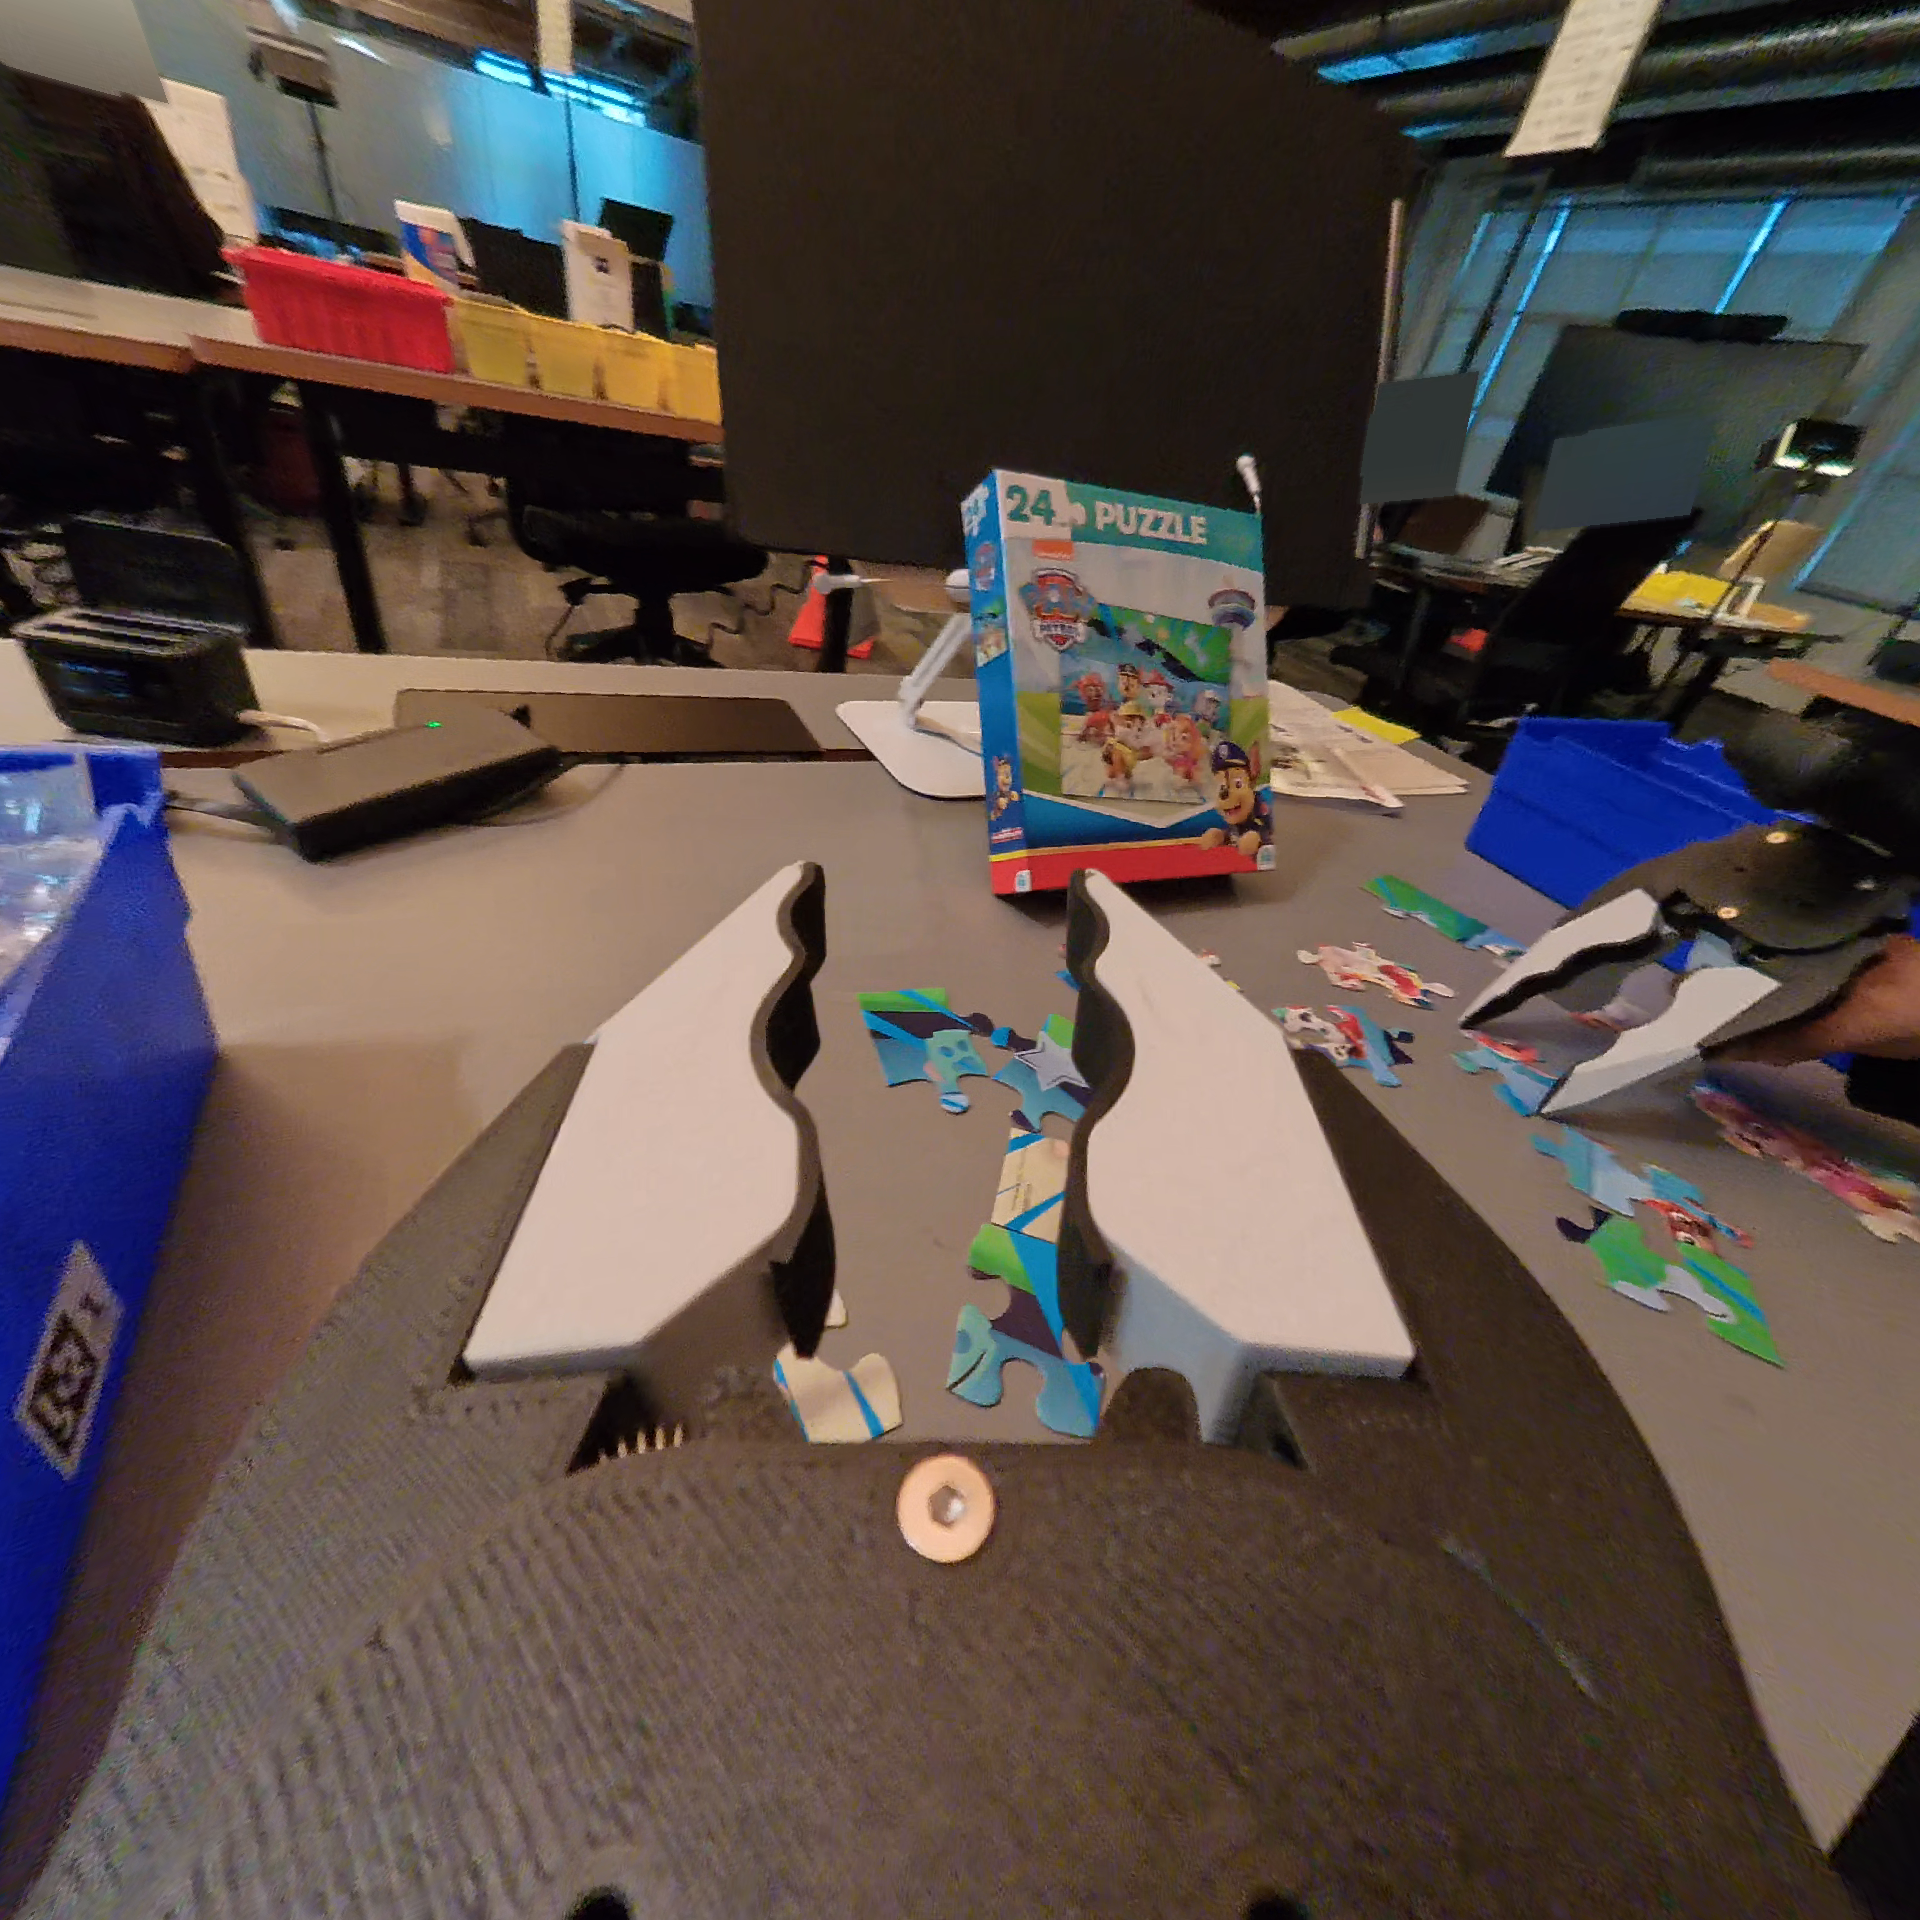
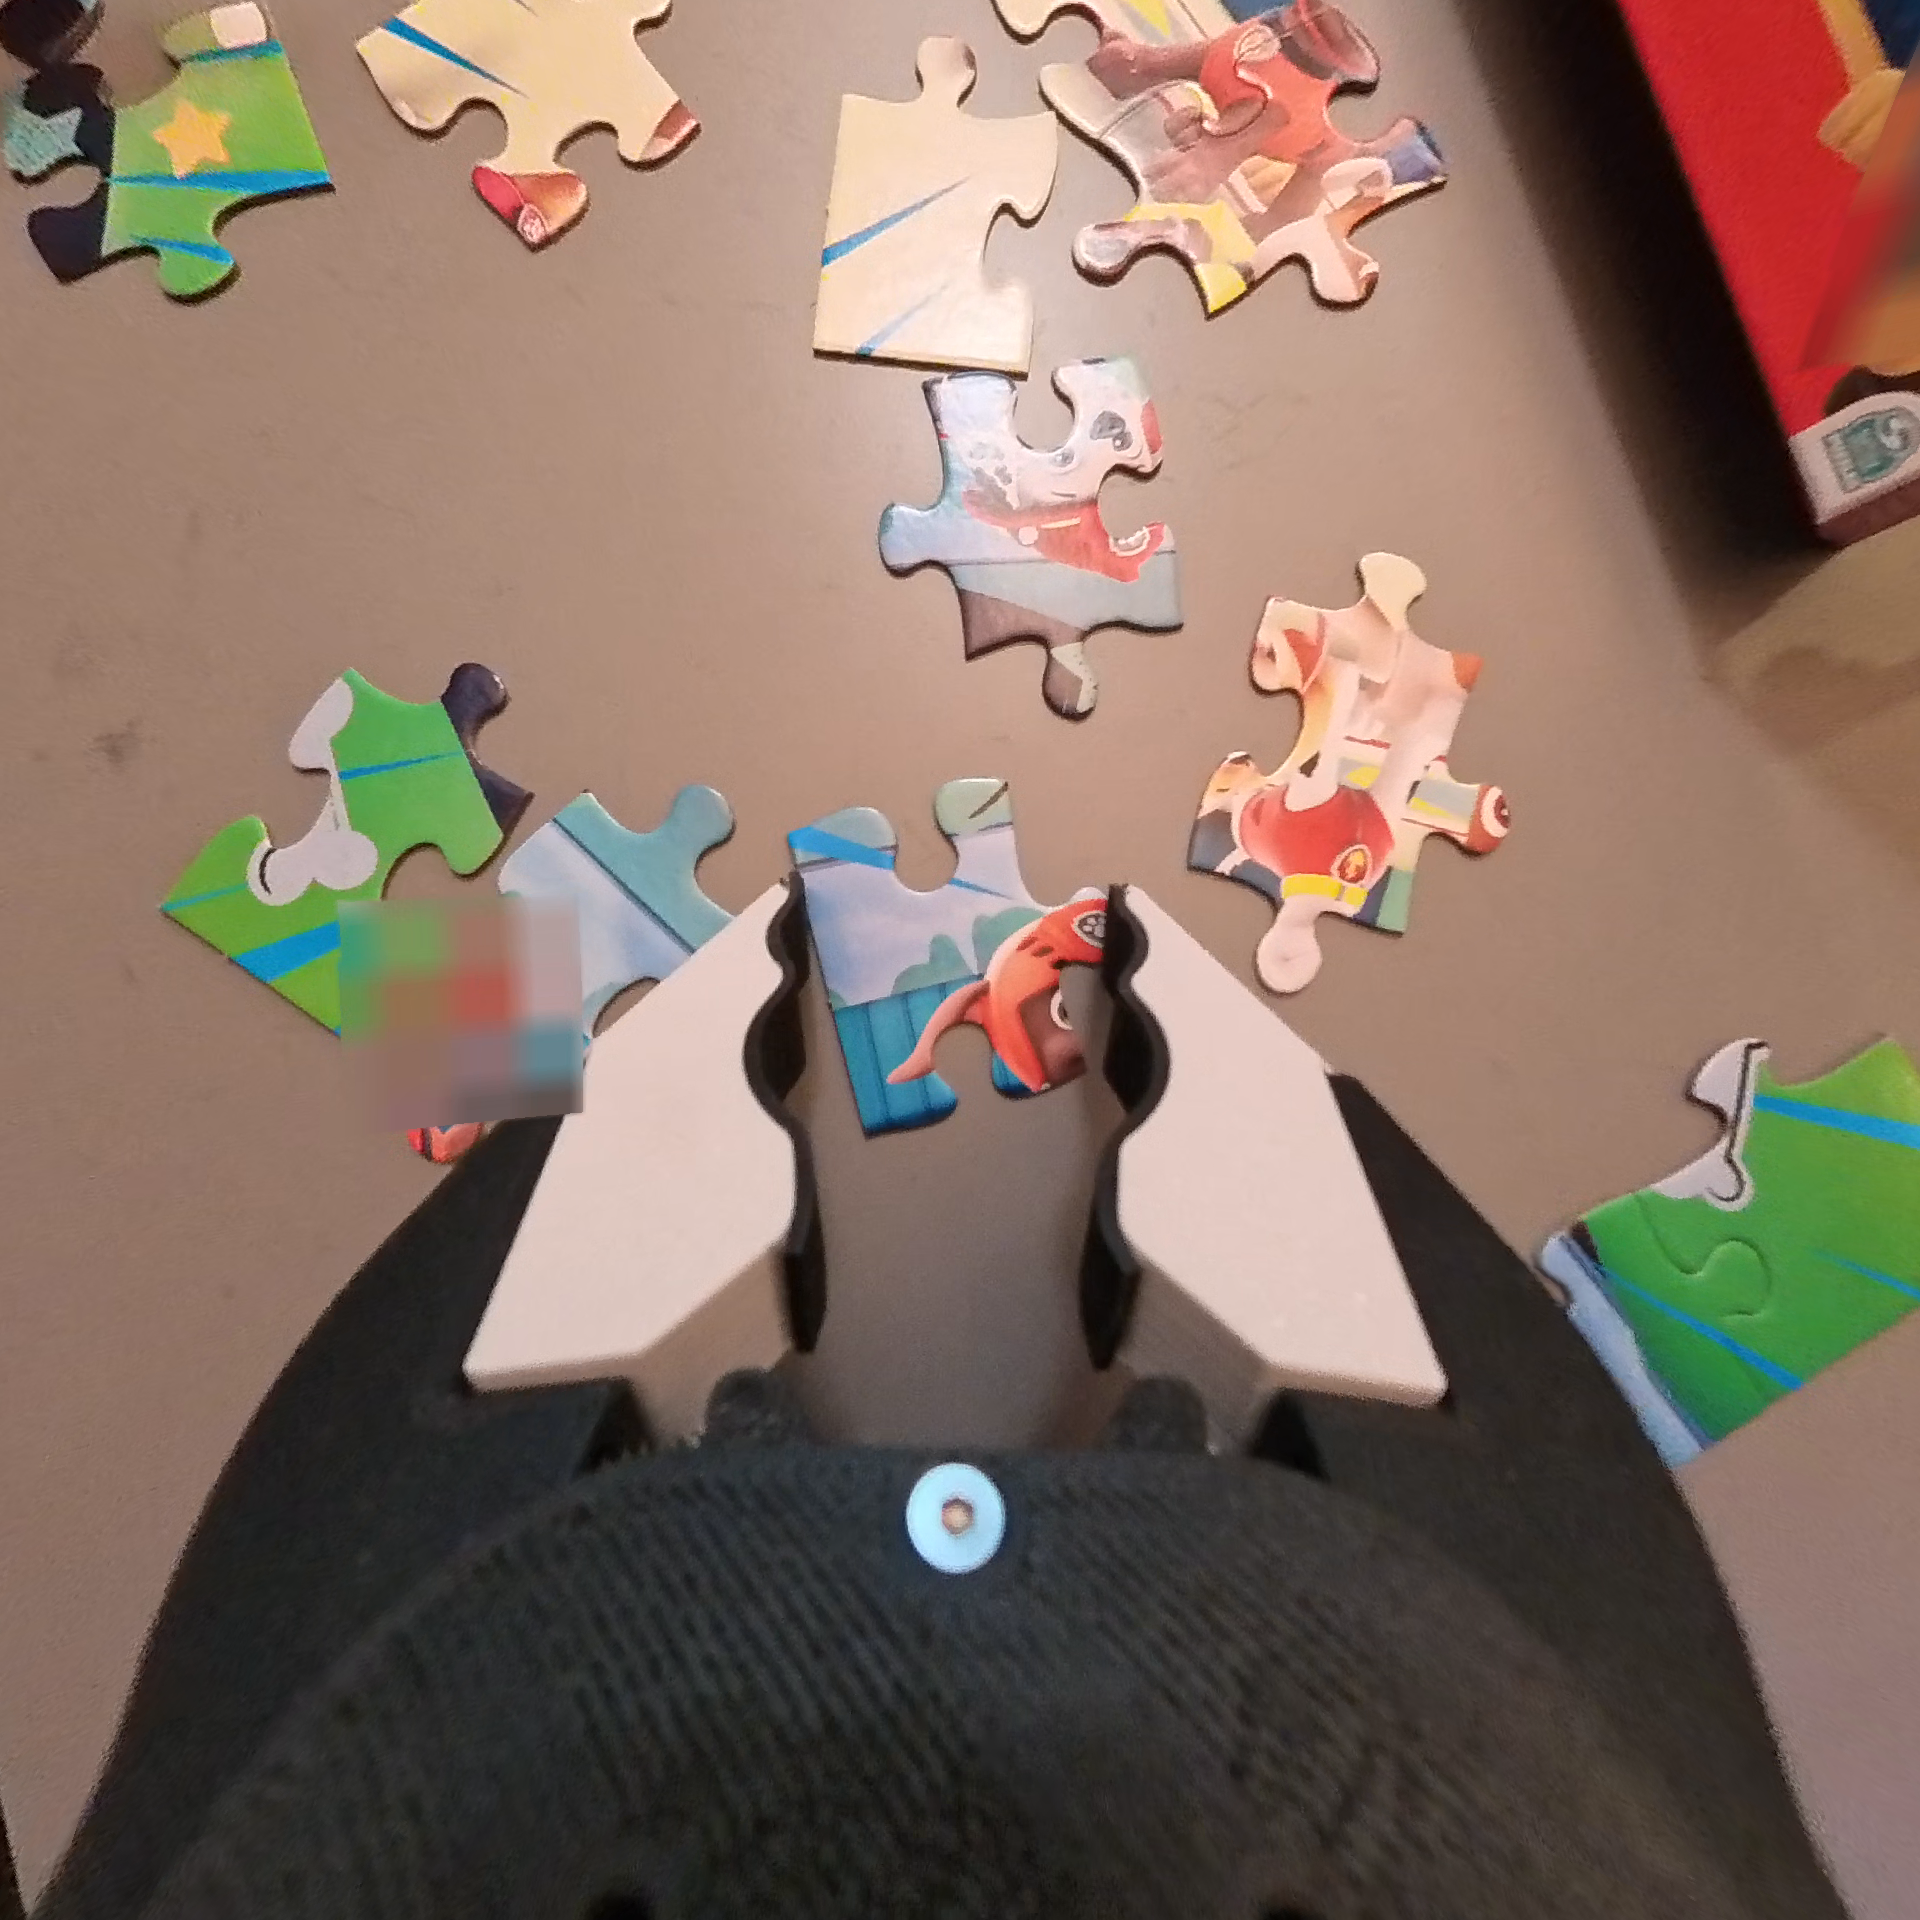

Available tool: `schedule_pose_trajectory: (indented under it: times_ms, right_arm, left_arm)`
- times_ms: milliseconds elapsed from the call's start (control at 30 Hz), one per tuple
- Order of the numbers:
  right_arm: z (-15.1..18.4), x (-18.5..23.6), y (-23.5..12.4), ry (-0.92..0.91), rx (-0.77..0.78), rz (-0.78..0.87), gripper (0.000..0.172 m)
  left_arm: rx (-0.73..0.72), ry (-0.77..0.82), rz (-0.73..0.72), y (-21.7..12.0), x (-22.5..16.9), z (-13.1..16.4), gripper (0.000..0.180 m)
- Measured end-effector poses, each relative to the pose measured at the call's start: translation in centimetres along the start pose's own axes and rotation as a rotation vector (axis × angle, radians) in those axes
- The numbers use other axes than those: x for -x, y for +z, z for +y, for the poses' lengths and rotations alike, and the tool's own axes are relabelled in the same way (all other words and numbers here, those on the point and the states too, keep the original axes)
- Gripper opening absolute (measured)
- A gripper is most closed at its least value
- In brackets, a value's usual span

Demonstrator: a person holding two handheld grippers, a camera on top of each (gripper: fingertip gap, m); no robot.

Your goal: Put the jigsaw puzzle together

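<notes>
My right gripper (image 2: 951, 894) points down at the grey table (image 2: 520, 520). Its two fingertips are closed against the side edges of a flat puzzle piece (image 2: 914, 966), light blue with an orange figure, which lies on the table. Loose puzzle pieces lie all around it, such as a red and white one (image 2: 1351, 769) and a green one (image 2: 353, 810). My left gripper (image 1: 945, 883) is open and holds nothing. It hovers over a few joined blue and green pieces (image 1: 935, 1039). The right gripper (image 1: 1507, 1070) also shows at the right edge of the left wrist view, tips down among pieces.
An upright puzzle box (image 1: 1122, 686) stands just beyond the left gripper; its red corner (image 2: 1766, 208) shows in the right wrist view. A blue bin (image 1: 94, 1039) is at the left and another (image 1: 1590, 800) at the far right. A black device (image 1: 384, 779) and a white stand (image 1: 914, 738) lie behind. My hands' fingertips stand some 40 centimeters from each other.
</notes>
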State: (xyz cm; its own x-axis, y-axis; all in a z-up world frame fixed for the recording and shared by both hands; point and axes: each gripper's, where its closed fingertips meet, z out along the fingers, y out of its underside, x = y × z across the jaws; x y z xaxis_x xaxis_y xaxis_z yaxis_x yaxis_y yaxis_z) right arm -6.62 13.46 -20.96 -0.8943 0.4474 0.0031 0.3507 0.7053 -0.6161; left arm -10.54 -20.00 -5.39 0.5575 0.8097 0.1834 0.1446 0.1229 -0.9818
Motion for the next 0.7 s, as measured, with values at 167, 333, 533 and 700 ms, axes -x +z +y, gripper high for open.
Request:
schedule_pose_trajectory:
  times_ms: [167,333,533,700]
  right_arm:
    - [-0.2,-0.1,0.2,0.033,-0.018,0.029,0.056]
    - [-1.2,-0.8,1.0,0.17,0.012,0.115,0.056]
    - [-4.4,1.4,2.8,0.355,0.002,0.042,0.057]
    - [-5.8,6.7,2.0,0.412,-0.043,-0.228,0.056]
  left_arm:
    - [-0.002,-0.01,0.006,0.2,-0.7,-0.3,0.045]
    - [0.1,-0.023,0.056,2.6,-5.2,1.4,0.046]
    - [0.35,0.036,0.368,6.4,-19.3,8.4,0.045]
    - [0.531,0.023,0.456,6.7,-23.2,13.5,0.048]
